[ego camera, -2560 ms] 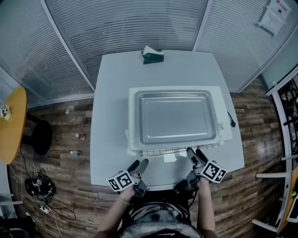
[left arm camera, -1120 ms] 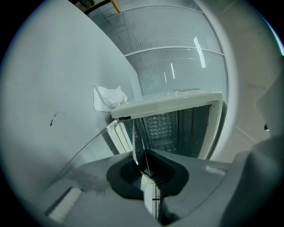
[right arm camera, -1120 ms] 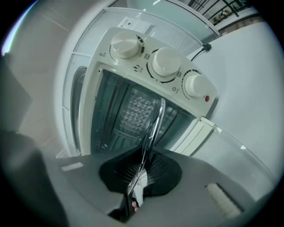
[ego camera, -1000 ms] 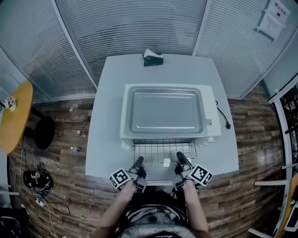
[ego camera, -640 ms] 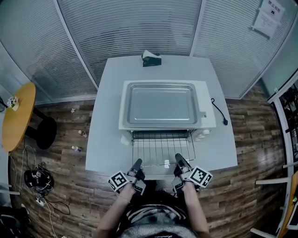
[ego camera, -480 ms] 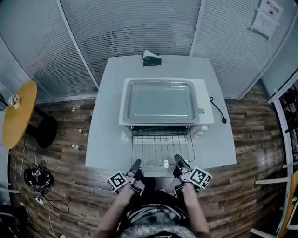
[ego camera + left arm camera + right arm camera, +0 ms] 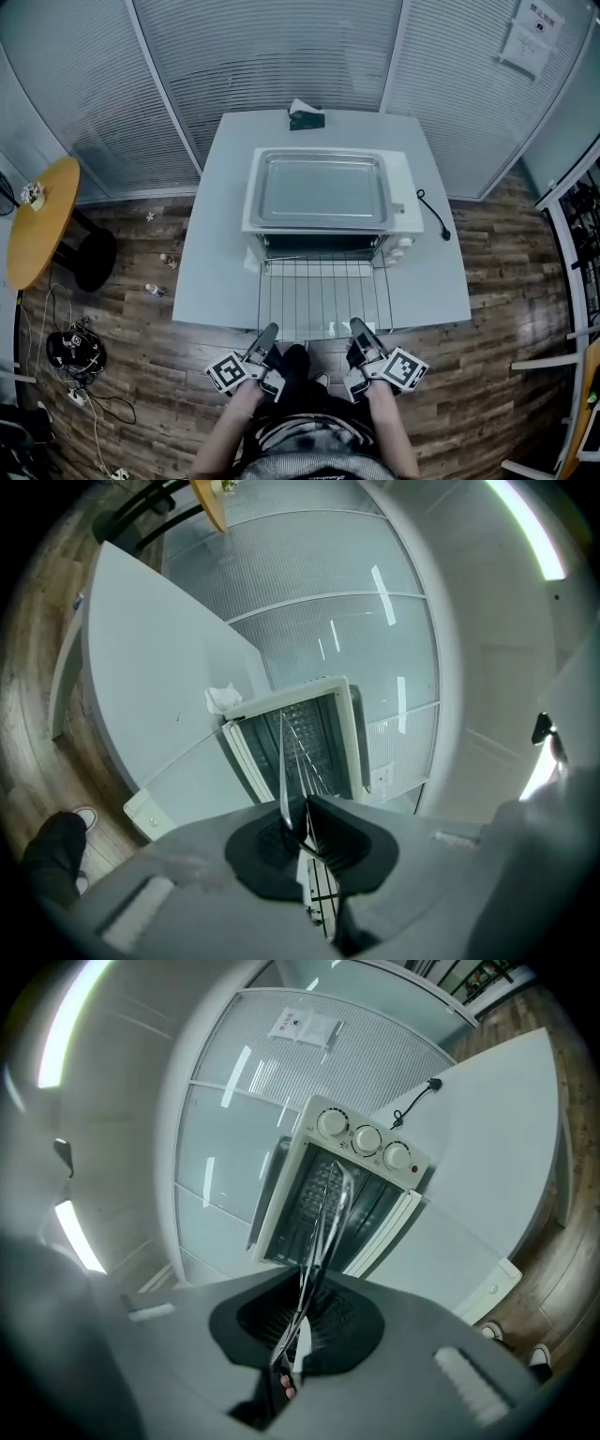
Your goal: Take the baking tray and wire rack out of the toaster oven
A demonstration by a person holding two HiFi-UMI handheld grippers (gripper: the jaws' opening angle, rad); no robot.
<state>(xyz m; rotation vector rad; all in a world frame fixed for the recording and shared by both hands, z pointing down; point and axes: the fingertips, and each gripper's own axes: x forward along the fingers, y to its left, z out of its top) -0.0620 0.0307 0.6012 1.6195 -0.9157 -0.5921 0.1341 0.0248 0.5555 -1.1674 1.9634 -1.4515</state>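
Between jaws of left gripper point(image 7: 268, 330) and right gripper point(image 7: 358, 326), wire rack point(image 7: 323, 295)

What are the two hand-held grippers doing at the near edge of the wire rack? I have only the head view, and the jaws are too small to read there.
Observer: The left gripper view shows the left hand-held gripper with its jaws shut on the wire rack, pinching its near edge.
Operator: And the other one?
Observer: The right gripper view shows the right hand-held gripper also shut on that edge, with the rack seen edge-on running toward the oven.
Operator: My view looks down on the oven's top. What is on its front?
Observer: Three round knobs sit in a row beside the dark open cavity of the toaster oven.
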